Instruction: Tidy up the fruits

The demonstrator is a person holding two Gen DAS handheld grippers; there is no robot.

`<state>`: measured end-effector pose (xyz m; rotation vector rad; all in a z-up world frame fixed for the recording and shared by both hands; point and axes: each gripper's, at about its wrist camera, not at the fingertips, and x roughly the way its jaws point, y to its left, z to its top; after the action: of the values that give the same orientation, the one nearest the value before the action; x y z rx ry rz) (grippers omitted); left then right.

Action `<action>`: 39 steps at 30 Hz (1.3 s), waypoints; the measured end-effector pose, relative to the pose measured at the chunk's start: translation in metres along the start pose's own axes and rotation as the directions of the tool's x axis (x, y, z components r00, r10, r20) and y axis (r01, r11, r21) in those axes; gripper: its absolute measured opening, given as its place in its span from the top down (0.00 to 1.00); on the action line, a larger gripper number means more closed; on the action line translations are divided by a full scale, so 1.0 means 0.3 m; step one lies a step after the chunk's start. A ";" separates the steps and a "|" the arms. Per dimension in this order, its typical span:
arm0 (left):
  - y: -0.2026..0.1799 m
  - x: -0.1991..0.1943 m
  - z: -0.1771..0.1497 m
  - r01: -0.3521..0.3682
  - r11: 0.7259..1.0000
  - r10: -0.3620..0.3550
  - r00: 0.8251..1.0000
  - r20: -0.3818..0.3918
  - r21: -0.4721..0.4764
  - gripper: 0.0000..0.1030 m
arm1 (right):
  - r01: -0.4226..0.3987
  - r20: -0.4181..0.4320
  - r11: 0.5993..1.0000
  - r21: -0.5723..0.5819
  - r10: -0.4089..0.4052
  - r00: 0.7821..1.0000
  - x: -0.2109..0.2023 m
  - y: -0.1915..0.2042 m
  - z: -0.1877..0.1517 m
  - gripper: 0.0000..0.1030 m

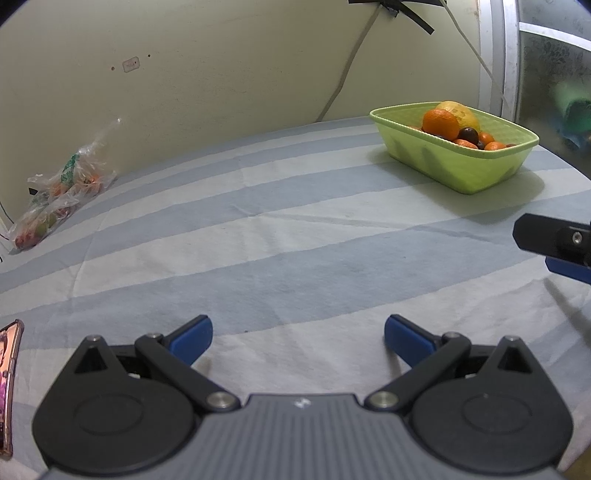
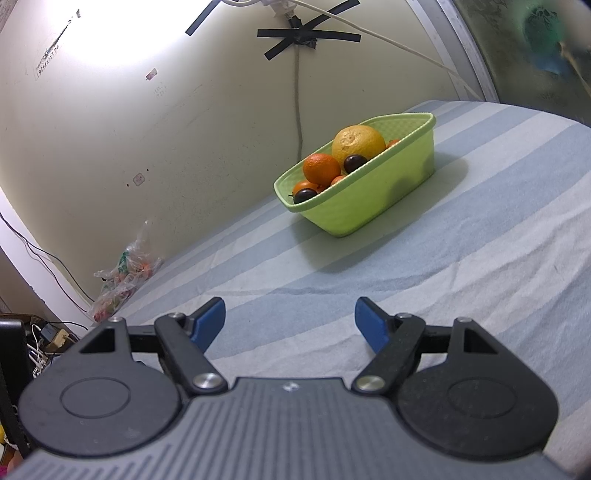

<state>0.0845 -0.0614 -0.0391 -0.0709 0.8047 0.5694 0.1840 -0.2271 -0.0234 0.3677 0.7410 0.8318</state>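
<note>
A striped blue-and-white cloth (image 1: 280,206) is covering the whole surface, and everything else is sitting on it. Taking the lime-green plastic basket (image 2: 373,192) as the landmark: it is standing on the cloth near the pale wall (image 1: 221,74), close to the corner where a frosted window frame (image 1: 506,55) is rising. A grey cable (image 2: 297,96) is hanging down the wall just behind the basket, held up by crossed strips of black tape (image 2: 308,35).

Inside the basket, a large yellow citrus fruit (image 2: 358,142) is sitting highest, an orange (image 2: 320,168) is leaning against it, 2 dark plums (image 2: 354,161) are lying along the near rim, and several small orange fruits (image 1: 493,146) are filling in lower down.

Well away from the basket, along the wall, a crumpled clear plastic bag (image 1: 61,192) is lying with more fruit inside it; which kinds, I cannot tell.

The left gripper (image 1: 298,338) is hovering over bare cloth, well short of the basket, its blue pads spread wide apart and gripping nothing. The right gripper (image 2: 290,323) is likewise hanging above the cloth short of the basket, fingers splayed wide and empty. A phone (image 1: 9,384) is lying at the cloth's edge, far from the basket.
</note>
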 end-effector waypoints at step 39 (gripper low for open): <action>0.007 0.013 0.006 0.000 1.000 -0.001 1.000 0.016 0.016 0.00 | 0.013 -0.020 1.000 -0.004 -0.013 1.000 0.028 0.002 0.001 0.23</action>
<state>0.0868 -0.0574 -0.0402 -0.0517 0.7936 0.5623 0.1877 -0.2201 -0.0266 0.3513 0.7594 0.8252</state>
